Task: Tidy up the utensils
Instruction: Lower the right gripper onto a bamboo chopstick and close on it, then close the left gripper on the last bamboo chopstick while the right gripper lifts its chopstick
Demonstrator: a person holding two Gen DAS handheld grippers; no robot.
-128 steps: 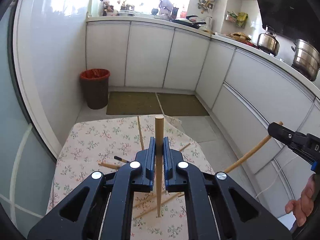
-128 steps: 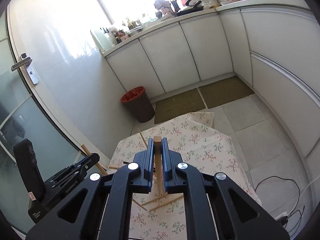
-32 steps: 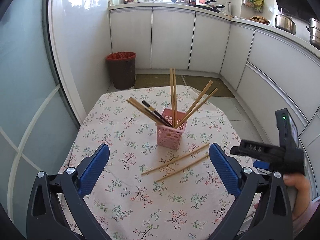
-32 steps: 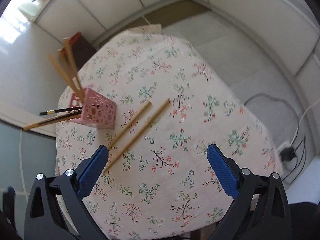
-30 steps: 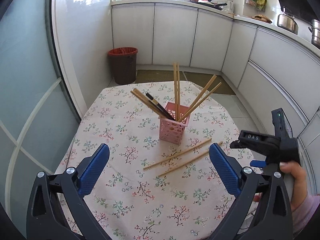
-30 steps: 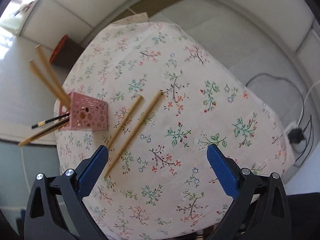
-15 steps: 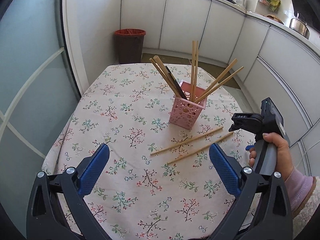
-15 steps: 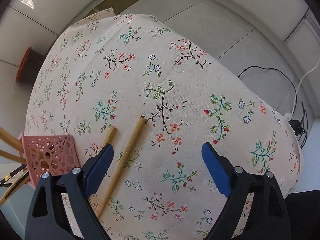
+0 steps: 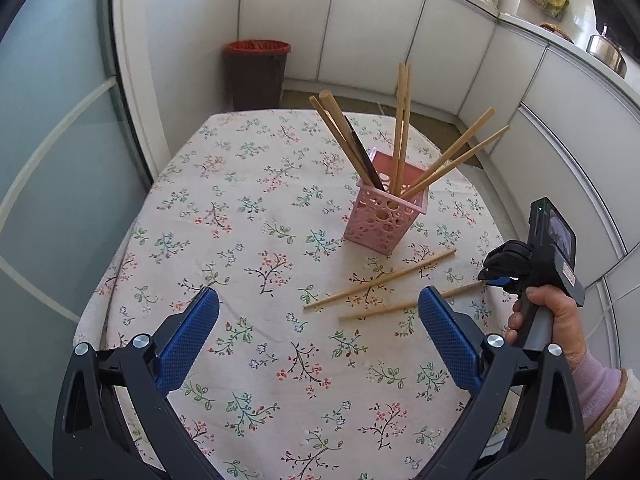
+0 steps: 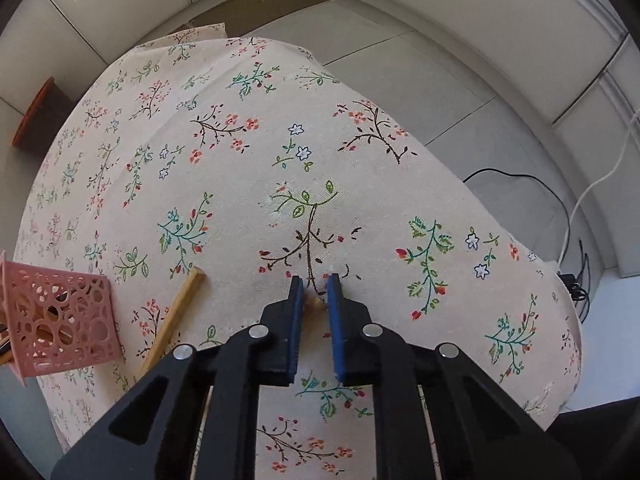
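Observation:
A pink perforated holder (image 9: 383, 218) stands on the floral table (image 9: 240, 216) with several wooden chopsticks leaning in it. Two loose chopsticks lie in front of it: the far one (image 9: 380, 280) and the near one (image 9: 404, 305). My left gripper (image 9: 318, 334) is wide open and empty, held above the table's near side. My right gripper (image 10: 313, 287) is down at the table, its jaws narrowed around the tip of the near chopstick (image 10: 313, 303) with small gaps still showing. The far chopstick (image 10: 172, 316) and the holder (image 10: 56, 320) lie to its left.
A red-rimmed bin (image 9: 256, 68) stands on the floor beyond the table. White cabinets (image 9: 400, 40) run along the back and right. Cables (image 10: 560, 216) lie on the floor past the table's right edge (image 10: 552, 280).
My right gripper has dropped to the table and narrowed from wide open around the near chopstick's tip. My left gripper has drawn back slightly, still open.

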